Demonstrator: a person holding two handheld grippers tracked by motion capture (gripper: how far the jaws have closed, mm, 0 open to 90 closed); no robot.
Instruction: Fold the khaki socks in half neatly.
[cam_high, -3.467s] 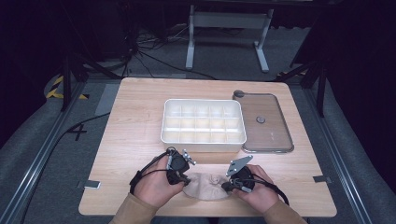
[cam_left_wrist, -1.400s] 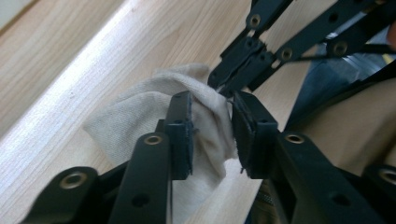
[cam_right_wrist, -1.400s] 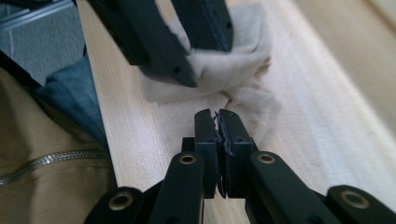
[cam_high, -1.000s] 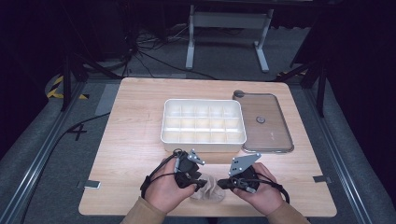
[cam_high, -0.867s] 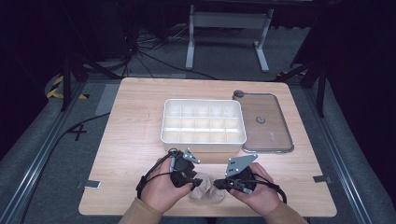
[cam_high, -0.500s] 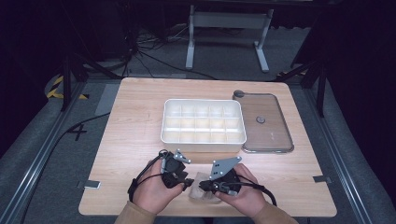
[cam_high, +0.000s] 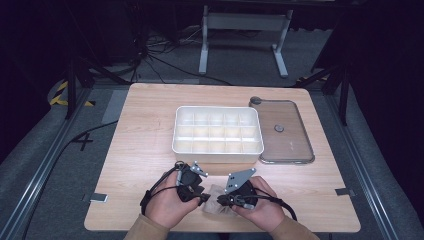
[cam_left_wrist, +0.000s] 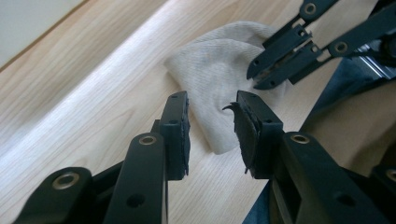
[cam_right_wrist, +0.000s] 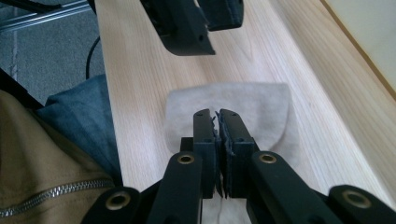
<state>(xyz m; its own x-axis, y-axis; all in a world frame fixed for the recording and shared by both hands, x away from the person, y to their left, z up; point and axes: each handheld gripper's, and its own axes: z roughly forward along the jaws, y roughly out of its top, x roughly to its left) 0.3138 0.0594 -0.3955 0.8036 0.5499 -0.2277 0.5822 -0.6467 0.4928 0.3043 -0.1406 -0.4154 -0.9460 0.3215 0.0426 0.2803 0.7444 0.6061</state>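
Cloth (cam_left_wrist: 219, 74) lies folded at worktop (cam_high: 150, 130) near edge, between both hands. Right gripper (cam_right_wrist: 217, 122) clenched, cloth pinched between its pads; left gripper (cam_left_wrist: 211, 122) released above it. Folding looks partly done; compartment tray (cam_high: 218, 130) untouched.

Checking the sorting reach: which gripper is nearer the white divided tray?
Left. The left gripper sits just below the white divided tray's front-left rim; the right gripper lies farther back over the beige cloth.
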